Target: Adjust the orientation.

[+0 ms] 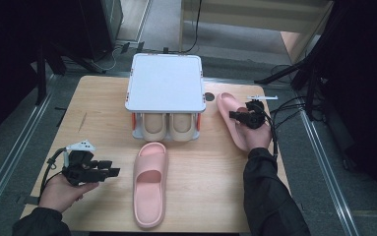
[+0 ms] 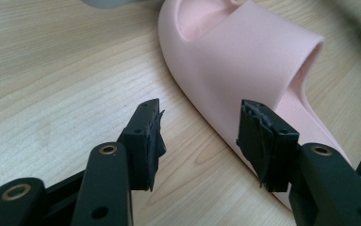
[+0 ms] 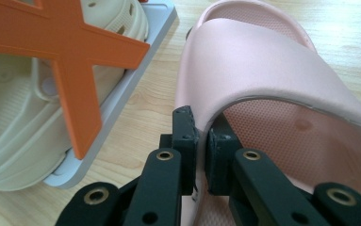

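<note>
Right gripper [image 3: 201, 141] clamped on pink slipper [image 3: 263, 70] | left gripper [image 2: 201, 136] apart | pink slippers: 2 | beige clogs [image 1: 169, 125]: 2

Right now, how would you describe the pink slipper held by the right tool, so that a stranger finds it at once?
Start at the white shoe rack at the table's far edge. Just right of it lies a pink slipper, with the right tool clamped on the edge of its strap. The other pink slipper lies free in front of the rack.

The left hand-held gripper [image 1: 108, 173] lies level with jaws apart; the right hand-held gripper [image 1: 233, 115] has its jaws clamped together.
</note>
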A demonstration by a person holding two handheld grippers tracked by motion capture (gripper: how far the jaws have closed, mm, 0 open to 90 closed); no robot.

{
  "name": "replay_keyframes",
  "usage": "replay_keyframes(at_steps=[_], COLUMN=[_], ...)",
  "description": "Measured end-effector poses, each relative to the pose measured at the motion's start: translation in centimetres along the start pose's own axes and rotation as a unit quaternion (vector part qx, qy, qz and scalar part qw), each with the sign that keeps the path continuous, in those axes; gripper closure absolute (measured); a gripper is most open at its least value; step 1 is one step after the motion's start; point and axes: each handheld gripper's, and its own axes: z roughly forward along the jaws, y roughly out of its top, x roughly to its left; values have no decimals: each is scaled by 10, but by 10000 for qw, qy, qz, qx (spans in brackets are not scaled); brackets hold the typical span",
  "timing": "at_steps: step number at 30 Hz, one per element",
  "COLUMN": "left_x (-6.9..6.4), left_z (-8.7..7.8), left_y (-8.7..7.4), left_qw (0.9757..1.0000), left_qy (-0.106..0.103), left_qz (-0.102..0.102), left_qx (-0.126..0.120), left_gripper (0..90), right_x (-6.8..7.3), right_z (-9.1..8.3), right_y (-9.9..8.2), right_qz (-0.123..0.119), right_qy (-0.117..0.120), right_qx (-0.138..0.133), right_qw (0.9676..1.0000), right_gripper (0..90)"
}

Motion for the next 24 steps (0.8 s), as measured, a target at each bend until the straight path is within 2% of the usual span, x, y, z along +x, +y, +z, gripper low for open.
replay_keyframes(at_steps=[5,9,14,17,18,21,24], left_x=[0,-3,-2,-1,0,-1,-3], left_z=[5,10,12,15,16,19,23], left_y=[4,10,14,19,20,25,30], left_qw=[9999,9998,9995,9990,9983,9972,9959], left_qy=[-49,-120,-225,-338,-429,-511,-586], left_qz=[87,183,207,303,378,534,668], left_qx=[33,37,31,-14,-49,-118,-137], left_gripper=[474,470,472,479,496,551,571], right_x=[5,15,23,30,32,40,51], right_z=[-10,-25,-39,-49,-52,-63,-71], right_y=[-2,-9,-18,-24,-26,-33,-40], right_qz=[-1,-175,-158,-210,-212,-220,-359], right_qy=[16,33,77,75,74,100,137], right_qx=[43,53,68,45,43,23,77], right_qw=[10000,9998,9998,9997,9997,9997,9992], right_gripper=[856,856,856,856,856,856,855])
